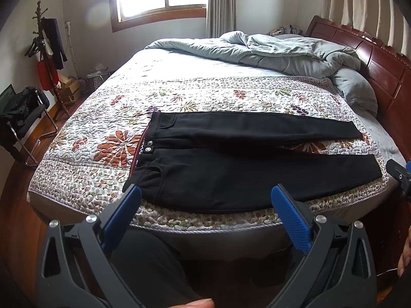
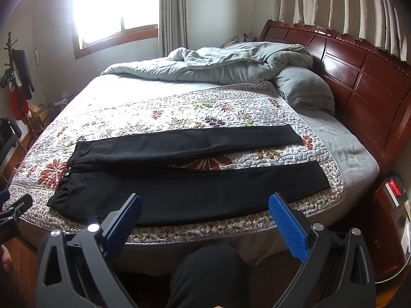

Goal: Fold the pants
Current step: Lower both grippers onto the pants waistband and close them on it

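Black pants [image 1: 231, 169] lie flat on the floral quilt [image 1: 179, 95] near the bed's front edge, waistband to the left, both legs spread apart and running right. They also show in the right wrist view [image 2: 179, 187]. My left gripper [image 1: 206, 195] is open and empty, held in front of the bed's edge, its blue pads [image 1: 125, 210] just short of the near leg. My right gripper [image 2: 205, 205] is open and empty, likewise short of the near leg. The right gripper's tip shows at the left view's right edge [image 1: 400, 177].
A crumpled grey duvet [image 1: 282, 51] and pillow [image 1: 357, 89] lie at the back by the red wooden headboard [image 1: 372, 59]. A coat rack [image 1: 48, 51] and black chair [image 1: 23, 118] stand left. A nightstand [image 2: 393, 205] stands right. The person's knee [image 2: 208, 269] is below.
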Available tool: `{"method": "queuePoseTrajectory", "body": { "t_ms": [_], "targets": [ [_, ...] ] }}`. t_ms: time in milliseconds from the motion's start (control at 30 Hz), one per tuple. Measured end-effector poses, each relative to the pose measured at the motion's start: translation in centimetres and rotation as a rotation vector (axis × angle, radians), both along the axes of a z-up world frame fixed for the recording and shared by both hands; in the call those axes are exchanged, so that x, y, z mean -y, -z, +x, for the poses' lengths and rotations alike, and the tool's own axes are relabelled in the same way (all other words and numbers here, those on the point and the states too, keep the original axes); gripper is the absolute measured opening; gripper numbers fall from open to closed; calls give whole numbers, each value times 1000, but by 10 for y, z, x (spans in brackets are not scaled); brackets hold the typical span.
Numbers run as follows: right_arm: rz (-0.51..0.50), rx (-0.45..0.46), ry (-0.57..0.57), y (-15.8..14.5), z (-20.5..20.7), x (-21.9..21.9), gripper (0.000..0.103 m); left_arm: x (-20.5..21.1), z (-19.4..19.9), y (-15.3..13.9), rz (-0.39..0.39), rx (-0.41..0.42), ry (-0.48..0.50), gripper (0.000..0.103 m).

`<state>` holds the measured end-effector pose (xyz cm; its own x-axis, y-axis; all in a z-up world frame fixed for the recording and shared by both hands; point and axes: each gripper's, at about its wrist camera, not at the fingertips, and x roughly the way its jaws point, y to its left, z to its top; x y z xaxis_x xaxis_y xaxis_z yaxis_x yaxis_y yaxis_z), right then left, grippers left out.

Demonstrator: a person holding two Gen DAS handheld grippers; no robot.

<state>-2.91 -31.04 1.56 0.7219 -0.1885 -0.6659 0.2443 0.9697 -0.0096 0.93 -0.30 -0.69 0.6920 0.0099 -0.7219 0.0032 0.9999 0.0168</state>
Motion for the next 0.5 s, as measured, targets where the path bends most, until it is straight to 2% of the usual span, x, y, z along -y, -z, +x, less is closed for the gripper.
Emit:
{"method": "queuePoseTrajectory", "body": {
  "t_ms": [167,333,433,500],
  "targets": [
    [-5,-12,-6,4,7,-1,99,-2,8,7,-20,-24,18,100],
    [-13,-4,-36,8,17,-2,99,-13,28,29,-59,-72,92,100],
    [2,80,-152,12,24,-3,99,-28,39,37,-117,-48,166,101],
    [-31,76,-198,16,35,-4,99,-45,54,42,-160,-67,200,101]
  ]
}}
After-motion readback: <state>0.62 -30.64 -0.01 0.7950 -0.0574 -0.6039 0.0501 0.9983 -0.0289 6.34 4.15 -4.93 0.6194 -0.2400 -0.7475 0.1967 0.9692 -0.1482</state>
